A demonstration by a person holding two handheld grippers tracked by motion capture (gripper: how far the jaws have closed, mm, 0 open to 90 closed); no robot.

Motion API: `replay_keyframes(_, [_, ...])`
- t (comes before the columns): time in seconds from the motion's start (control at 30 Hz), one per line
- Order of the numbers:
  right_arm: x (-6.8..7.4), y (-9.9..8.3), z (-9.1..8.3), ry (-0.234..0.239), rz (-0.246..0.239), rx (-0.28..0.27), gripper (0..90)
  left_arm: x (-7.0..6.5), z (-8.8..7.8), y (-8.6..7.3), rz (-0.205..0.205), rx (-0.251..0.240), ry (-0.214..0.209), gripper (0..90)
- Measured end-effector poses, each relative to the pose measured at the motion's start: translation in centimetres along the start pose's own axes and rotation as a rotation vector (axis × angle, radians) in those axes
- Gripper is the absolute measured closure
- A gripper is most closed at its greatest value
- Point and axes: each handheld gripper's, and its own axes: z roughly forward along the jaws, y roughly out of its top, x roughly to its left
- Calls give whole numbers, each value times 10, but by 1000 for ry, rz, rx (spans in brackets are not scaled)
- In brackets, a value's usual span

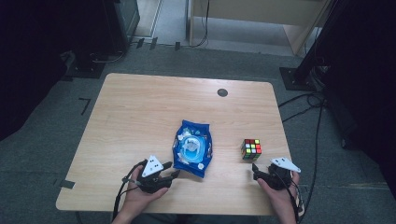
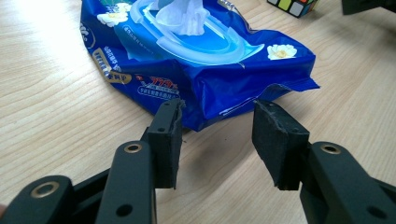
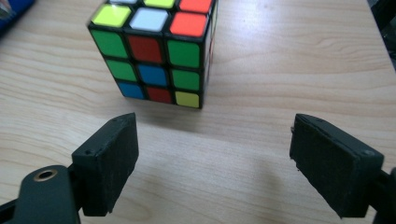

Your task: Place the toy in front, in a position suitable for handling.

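The left tool point(image 1: 169, 176) is sitting at the near edge of the desk point(image 1: 140, 107), held in a hand point(image 1: 137, 198), with its jaws standing apart and nothing pressed between them. In the left gripper view its tips point(image 2: 217, 140) are lying just short of the near end of the wipes pack point(image 2: 196, 60), one pad close against the pack's crimped blue edge, though whether it is touching I cannot tell. The pack point(image 1: 193, 148) is lying flat near the middle of the desk, its clear flap lifted and a white wipe point(image 2: 183, 17) poking up out of the opening. To the right of the pack, well apart from it, the cube point(image 1: 251, 149) is resting on the desk. The right tool point(image 1: 255, 170) is waiting just on the near side of the cube, its jaws point(image 3: 215, 158) spread wide with bare wood between them and the cube point(image 3: 154, 51) just beyond the tips, untouched. Beyond the pack, near the desk's far edge, a dark round cap point(image 1: 222, 92) is sitting in the wood.
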Motion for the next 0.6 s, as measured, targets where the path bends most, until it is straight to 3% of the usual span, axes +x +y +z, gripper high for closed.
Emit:
replay_keyframes(0.2, [7,5,-6,17,6,-11,186,0,0,1,4,1,8,566])
replay_keyframes(0.4, [17,18,-19,26,24,-75,221,1,0,1,10,0,6,583])
replay_keyframes(0.6, [37,35,-29,28,2,-128,265,2,-2,1,15,-2,11,584])
